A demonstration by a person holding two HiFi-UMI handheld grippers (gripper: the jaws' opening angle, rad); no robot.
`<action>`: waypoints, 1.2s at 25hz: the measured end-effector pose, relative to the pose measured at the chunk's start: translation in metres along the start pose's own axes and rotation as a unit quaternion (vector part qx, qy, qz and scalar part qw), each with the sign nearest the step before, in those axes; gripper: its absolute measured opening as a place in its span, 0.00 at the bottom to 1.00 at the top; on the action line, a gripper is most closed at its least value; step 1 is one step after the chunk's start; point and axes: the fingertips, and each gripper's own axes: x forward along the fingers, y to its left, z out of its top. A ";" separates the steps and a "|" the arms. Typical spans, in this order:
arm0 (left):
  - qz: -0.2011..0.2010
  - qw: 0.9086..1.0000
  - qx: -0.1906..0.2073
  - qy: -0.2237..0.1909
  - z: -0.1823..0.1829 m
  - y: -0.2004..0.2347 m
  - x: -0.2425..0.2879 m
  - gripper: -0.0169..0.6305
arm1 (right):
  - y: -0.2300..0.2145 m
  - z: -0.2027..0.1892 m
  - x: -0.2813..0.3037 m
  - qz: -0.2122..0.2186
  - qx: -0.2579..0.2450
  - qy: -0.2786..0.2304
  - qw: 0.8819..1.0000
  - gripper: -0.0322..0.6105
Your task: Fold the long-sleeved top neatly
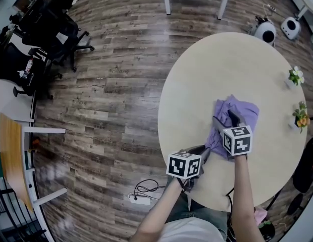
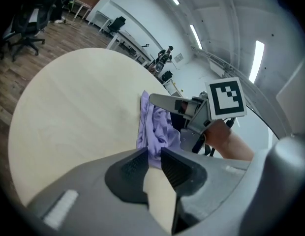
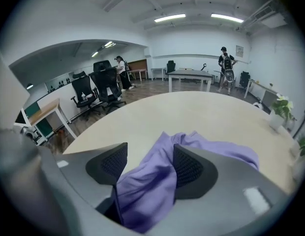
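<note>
A crumpled purple long-sleeved top [image 1: 237, 116] lies on the round beige table [image 1: 222, 69], toward its near right side. My left gripper [image 1: 203, 153] reaches in from the table's near edge to the top's near-left corner. In the left gripper view my left gripper [image 2: 153, 154] has its jaws almost together, pinching the top's edge [image 2: 153, 132]. My right gripper [image 1: 228, 120] sits over the middle of the heap. Its jaws [image 3: 151, 154] stand apart, and a fold of the top [image 3: 152, 186] runs between them towards the camera.
Two small potted plants [image 1: 296, 76] [image 1: 301, 116] stand at the table's right rim. Black office chairs [image 1: 50, 29] are at the far left, a power strip with cable [image 1: 141, 198] lies on the wooden floor near the table, and white devices [image 1: 266, 32] sit beyond it.
</note>
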 end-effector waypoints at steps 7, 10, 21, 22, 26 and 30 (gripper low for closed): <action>0.009 0.997 0.036 -0.070 0.044 -0.018 -0.031 0.15 | 0.000 0.030 -0.059 -0.028 0.011 -0.085 0.996 0.55; 0.026 0.991 0.078 -0.104 0.070 -0.032 -0.048 0.15 | -0.010 0.040 -0.093 -0.056 0.036 -0.129 0.989 0.53; 0.080 0.939 0.253 -0.220 0.170 -0.099 -0.107 0.15 | -0.054 0.077 -0.224 -0.190 0.057 -0.279 0.939 0.25; 0.084 0.933 0.262 -0.233 0.178 -0.105 -0.112 0.14 | -0.055 0.080 -0.232 -0.196 0.055 -0.286 0.936 0.24; 0.102 0.910 0.292 -0.275 0.198 -0.126 -0.131 0.11 | -0.059 0.089 -0.260 -0.211 0.045 -0.310 0.926 0.21; 0.110 0.891 0.320 -0.302 0.209 -0.146 -0.146 0.08 | -0.061 0.096 -0.286 -0.228 0.043 -0.334 0.913 0.18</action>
